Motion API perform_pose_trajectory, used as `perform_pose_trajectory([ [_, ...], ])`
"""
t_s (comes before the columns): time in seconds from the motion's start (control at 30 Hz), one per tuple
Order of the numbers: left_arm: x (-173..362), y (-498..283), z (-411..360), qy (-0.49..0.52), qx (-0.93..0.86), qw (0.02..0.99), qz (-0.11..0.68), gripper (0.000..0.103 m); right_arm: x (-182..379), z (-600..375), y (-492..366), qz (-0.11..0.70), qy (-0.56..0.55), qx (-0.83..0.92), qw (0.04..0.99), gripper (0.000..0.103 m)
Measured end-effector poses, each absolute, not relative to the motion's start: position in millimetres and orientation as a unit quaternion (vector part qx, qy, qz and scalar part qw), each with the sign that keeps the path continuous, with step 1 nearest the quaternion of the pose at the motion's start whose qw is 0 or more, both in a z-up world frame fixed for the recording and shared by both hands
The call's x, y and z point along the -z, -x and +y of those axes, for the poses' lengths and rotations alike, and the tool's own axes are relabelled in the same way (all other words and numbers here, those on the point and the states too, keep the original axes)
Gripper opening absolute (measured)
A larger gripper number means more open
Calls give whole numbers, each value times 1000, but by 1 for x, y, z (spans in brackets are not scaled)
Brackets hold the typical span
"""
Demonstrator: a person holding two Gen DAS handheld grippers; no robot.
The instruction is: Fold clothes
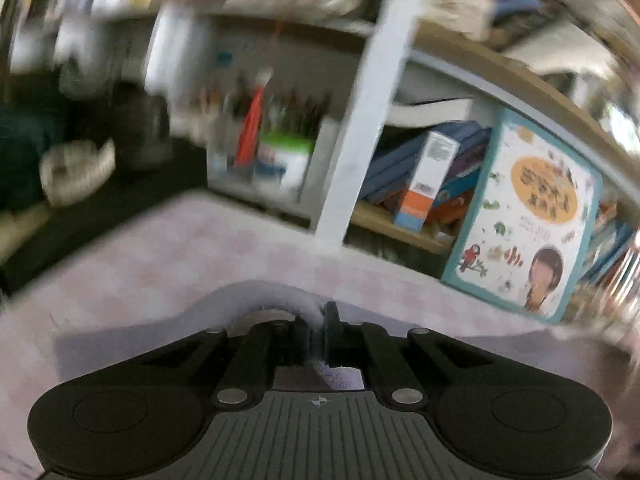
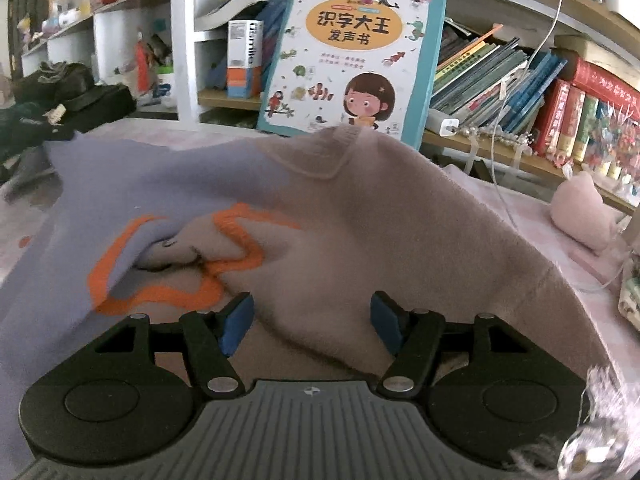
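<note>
Left gripper (image 1: 316, 330): nearest in the left wrist view, jaws drawn together and pinching a rolled lavender edge of the sweater (image 2: 360, 216); the picture is smeared with blur.
Right gripper (image 2: 312, 320): nearest in the right wrist view, jaws spread wide with nothing between them, blue pads (image 2: 236, 324) on either side of a fold of the sweater's tan part.
Sweater: spread and rumpled on the bed just beyond the right gripper; lavender on its left part, tan on its right, with an orange outline (image 2: 168, 264) stitched across the creased middle.
Collar (image 2: 320, 152): ribbed tan, at the sweater's far edge, raised toward the shelves.
Bed cover (image 1: 160, 256): pale pink check, showing around the sweater on both sides.
Pink plush toy (image 2: 584, 212): on the cover, well to the right of the sweater.
White cable (image 2: 504, 128): hangs from above, behind the sweater's right shoulder.
Picture book (image 2: 352, 52): teal-edged, cartoon child on the cover, upright directly behind the sweater's collar.
Bookshelf (image 2: 520, 80): behind the sweater, books leaning on its right-hand shelf.
Dark bags (image 2: 68, 96): heaped beyond the sweater's far left corner.
</note>
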State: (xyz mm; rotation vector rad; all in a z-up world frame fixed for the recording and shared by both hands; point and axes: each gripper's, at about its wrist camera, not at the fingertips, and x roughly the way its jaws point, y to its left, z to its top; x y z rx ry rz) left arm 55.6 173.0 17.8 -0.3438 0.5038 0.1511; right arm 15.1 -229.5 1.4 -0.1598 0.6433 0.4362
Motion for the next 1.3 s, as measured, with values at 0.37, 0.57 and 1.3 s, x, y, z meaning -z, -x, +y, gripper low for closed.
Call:
perform_pose_trajectory([
  [0.37,-15,-43,184,197,-27,922,331,53,-24,-254,17,311,59,-213,924,63],
  [0.57,-21,7,128,138,119,923,338,59,-33,-271,41,317,65,-176,930,63],
  [1.3,-12,38,93,54,156,909,382,66,-50,-339,47,304,81,-21,949,4],
])
